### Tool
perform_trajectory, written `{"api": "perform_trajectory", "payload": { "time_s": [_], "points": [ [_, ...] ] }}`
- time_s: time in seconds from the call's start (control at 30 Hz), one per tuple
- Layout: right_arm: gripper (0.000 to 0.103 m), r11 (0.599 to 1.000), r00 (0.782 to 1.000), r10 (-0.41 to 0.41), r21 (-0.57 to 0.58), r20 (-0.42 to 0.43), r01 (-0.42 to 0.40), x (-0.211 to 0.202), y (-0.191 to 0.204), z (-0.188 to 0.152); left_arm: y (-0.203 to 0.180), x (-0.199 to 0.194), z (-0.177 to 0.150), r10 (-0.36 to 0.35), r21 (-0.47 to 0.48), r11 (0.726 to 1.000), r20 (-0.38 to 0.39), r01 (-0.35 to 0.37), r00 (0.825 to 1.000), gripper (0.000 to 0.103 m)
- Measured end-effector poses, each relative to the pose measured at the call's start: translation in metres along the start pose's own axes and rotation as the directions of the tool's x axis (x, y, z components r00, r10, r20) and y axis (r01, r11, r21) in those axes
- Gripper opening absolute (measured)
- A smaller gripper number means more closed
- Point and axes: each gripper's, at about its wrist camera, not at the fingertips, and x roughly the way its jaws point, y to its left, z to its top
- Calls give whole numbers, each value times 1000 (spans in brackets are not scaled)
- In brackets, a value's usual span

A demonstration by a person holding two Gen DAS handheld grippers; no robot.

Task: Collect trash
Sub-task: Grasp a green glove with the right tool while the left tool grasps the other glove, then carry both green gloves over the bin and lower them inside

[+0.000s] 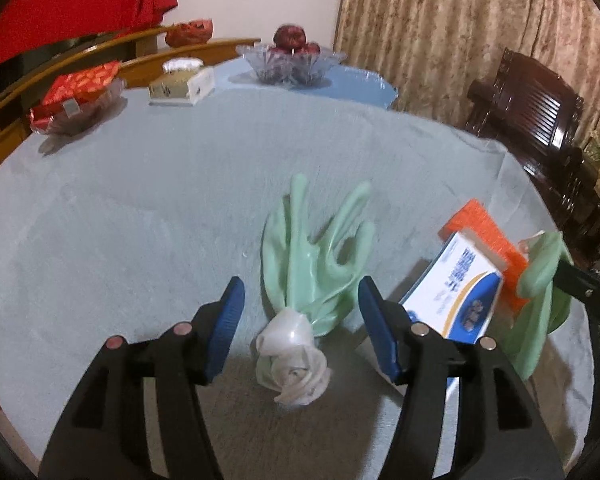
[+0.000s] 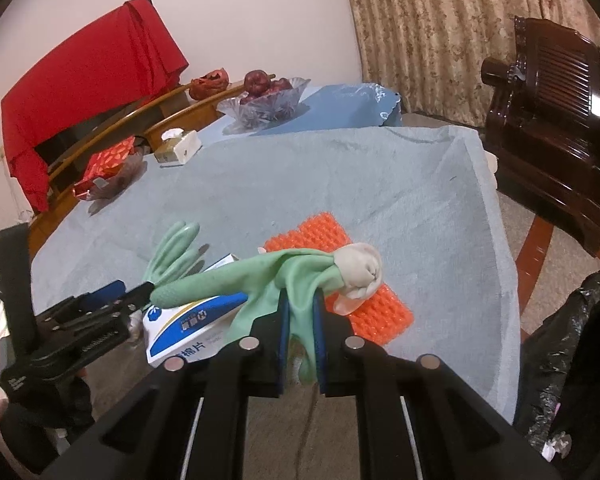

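A green rubber glove with a white rolled cuff lies on the grey-blue tablecloth, between the open jaws of my left gripper. My right gripper is shut on a second green glove, held above the table with its white cuff to the right; that glove also shows at the right of the left wrist view. A white and blue box and an orange bumpy mat lie beside them. The first glove's fingers show past the left gripper.
A black trash bag stands off the table's right edge. At the far end are a glass fruit bowl, a tissue box and a red packet in a dish. A dark wooden chair stands to the right.
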Motion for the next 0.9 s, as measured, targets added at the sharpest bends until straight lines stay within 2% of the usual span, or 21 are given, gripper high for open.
{"api": "perform_trajectory", "payload": {
  "time_s": [0.1,0.13,0.27,0.33,0.67,0.9],
  "points": [
    [11,1000,1000,6,-4,-7,-6,4,2,-1,2,10,-1,-8,-12,1000,-38,8,999,51],
    [11,1000,1000,7,-5,-7,-7,4,2,-1,3,12,-1,-32,-16,999,-47,31,998,40],
    [11,1000,1000,14,-5,-2,-14,3,3,1,4,7,0,-29,-17,999,-23,28,999,28],
    [11,1000,1000,17,-7,7,-17,0,4,2,3,2,0,-23,-27,999,-4,23,1000,25],
    [11,1000,998,23,-12,51,-23,-22,6,13,-11,-53,17,-49,-19,998,113,52,992,22],
    [11,999,996,24,-26,90,-22,-49,8,19,-32,-81,22,-76,3,997,145,76,987,21]
  ]
}}
